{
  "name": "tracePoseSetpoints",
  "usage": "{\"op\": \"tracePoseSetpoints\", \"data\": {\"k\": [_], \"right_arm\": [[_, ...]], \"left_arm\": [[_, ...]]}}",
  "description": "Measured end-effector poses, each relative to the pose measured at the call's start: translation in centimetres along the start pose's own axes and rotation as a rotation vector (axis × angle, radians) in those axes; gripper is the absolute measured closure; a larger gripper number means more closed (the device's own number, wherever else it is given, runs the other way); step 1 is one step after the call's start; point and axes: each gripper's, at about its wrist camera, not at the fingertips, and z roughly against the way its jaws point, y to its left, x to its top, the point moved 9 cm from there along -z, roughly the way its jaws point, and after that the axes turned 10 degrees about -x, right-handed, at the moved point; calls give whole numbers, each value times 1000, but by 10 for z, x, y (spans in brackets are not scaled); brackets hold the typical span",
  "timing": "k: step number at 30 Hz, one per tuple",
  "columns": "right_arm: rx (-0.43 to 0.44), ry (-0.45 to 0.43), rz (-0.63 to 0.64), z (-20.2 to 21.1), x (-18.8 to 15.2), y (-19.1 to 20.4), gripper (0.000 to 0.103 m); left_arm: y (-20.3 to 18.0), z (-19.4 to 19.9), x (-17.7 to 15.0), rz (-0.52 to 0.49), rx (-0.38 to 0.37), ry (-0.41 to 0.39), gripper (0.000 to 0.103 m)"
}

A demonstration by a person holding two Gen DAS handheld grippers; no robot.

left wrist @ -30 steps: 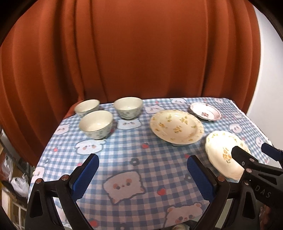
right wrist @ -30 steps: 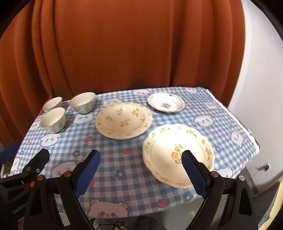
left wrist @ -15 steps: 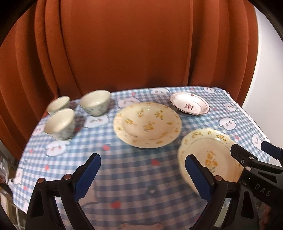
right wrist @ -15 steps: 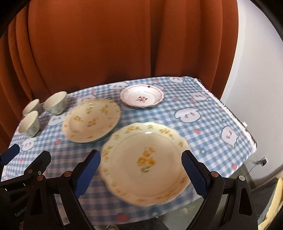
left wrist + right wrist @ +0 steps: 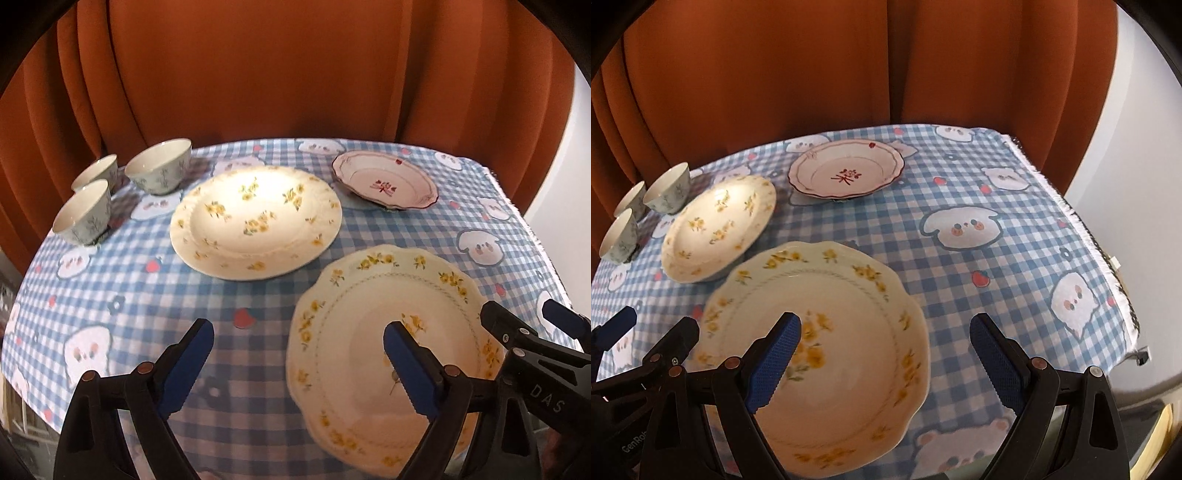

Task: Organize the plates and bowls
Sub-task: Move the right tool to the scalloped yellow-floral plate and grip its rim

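Note:
A scalloped cream plate with yellow flowers (image 5: 373, 354) (image 5: 849, 332) lies at the table's near right. A round yellow-flowered plate (image 5: 255, 219) (image 5: 716, 227) lies behind it to the left. A small plate with a red motif (image 5: 384, 184) (image 5: 846, 173) sits at the back. Three pale bowls (image 5: 159, 166) (image 5: 666, 188) stand at the back left. My left gripper (image 5: 297, 363) is open and empty above the near edge, its right finger over the scalloped plate. My right gripper (image 5: 884, 356) is open and empty, its left finger over the same plate.
The table wears a blue checked cloth with cartoon animals (image 5: 147, 295) (image 5: 997, 258). An orange curtain (image 5: 277, 66) hangs close behind. The cloth's right edge (image 5: 1108, 258) drops off beside a white wall.
Both grippers have moved right and forward toward the scalloped plate, which now looks larger and closer. Both stay open. Nothing on the table has moved.

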Motion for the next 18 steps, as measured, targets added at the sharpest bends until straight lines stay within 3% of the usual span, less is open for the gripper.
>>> {"op": "tracePoseSetpoints", "data": {"k": [12, 18], "right_arm": [[101, 89, 87, -54, -9, 5, 15], [195, 156, 112, -73, -15, 19, 26]], "left_arm": [[-8, -46, -25, 99, 44, 109, 25], [-9, -58, -30, 106, 50, 155, 33]]}}
